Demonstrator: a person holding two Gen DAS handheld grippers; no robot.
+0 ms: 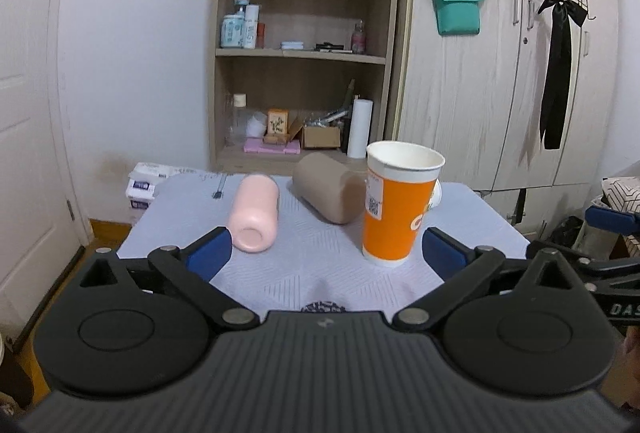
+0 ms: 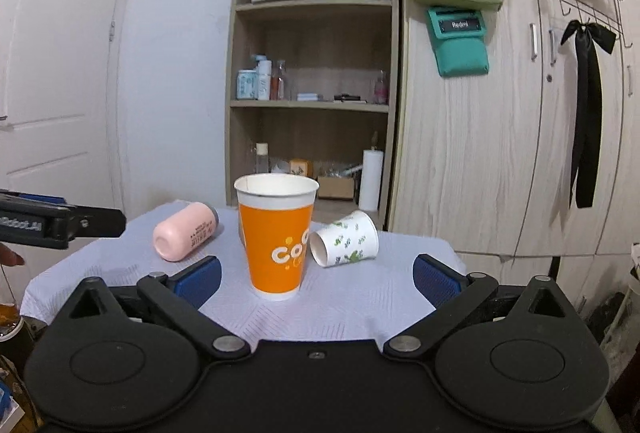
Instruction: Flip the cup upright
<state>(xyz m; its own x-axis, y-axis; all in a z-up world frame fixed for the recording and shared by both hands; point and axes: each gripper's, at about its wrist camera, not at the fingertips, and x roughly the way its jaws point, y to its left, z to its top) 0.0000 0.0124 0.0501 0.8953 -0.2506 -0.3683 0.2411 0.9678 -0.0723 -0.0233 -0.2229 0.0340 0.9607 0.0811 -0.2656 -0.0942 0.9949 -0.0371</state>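
Standing upright is one orange cup (image 2: 276, 241); three cups lie toppled; both claws (image 1: 326, 255) (image 2: 316, 279) gape empty.

The orange paper cup (image 2: 276, 245) has a smooth, faintly glossy printed wall and a matt white inside (the small floral cup (image 2: 346, 239) at its 3 o'clock looks like paper too). The pink cup (image 1: 256, 219) and brown cup (image 1: 330, 193) look like matt, smooth plastic. The tablecloth (image 2: 360, 309) is pale, embossed cloth, and the blue finger pads (image 1: 210, 253) look dull and rubbery against matt black plastic linkages.
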